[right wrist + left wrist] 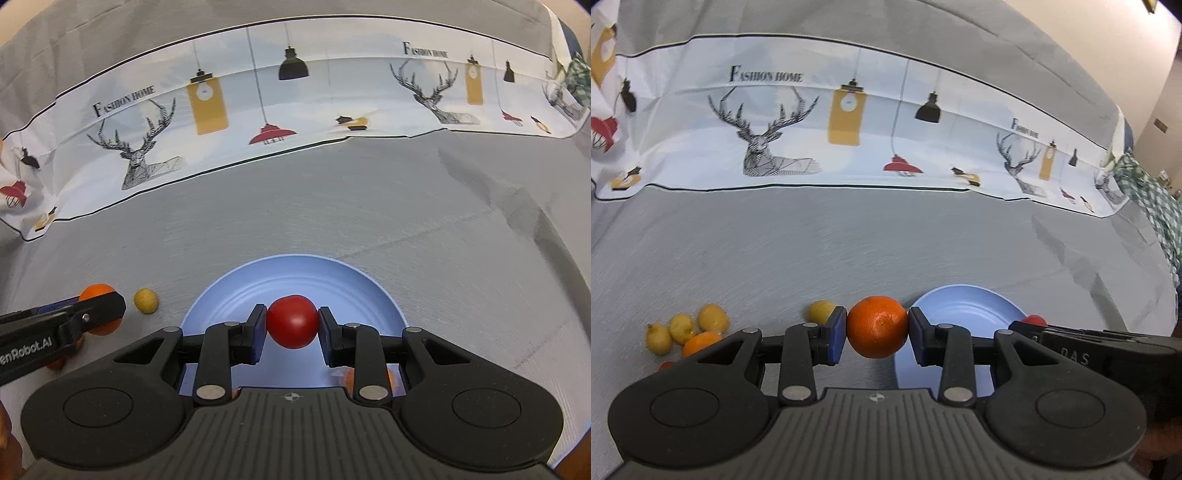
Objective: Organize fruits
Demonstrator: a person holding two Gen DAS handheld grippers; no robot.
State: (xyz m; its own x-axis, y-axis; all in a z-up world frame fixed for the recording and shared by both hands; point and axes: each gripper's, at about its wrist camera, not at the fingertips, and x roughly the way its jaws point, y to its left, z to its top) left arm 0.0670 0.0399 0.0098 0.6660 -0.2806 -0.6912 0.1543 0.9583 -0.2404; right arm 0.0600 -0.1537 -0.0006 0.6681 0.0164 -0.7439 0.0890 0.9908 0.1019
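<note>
My left gripper point(877, 326) is shut on an orange point(877, 326), held above the grey cloth just left of the light blue plate point(964, 304). My right gripper point(292, 326) is shut on a small red fruit point(292, 321) and hovers over the blue plate point(240, 291). Part of an orange fruit point(349, 378) shows on the plate behind the right gripper's linkage. Several yellow fruits point(683, 326) and another orange point(700, 341) lie at the left, with one yellow fruit point(820, 310) closer in. The right wrist view shows the left gripper point(99, 306) with its orange point(96, 291) beside a yellow fruit point(146, 301).
A grey cloth point(849, 243) covers the surface, with a white printed band point(812, 129) of deer and lamps across the back. A green checked cloth point(1156, 199) lies at the far right edge. A red bit of fruit point(666, 365) peeks out at the lower left.
</note>
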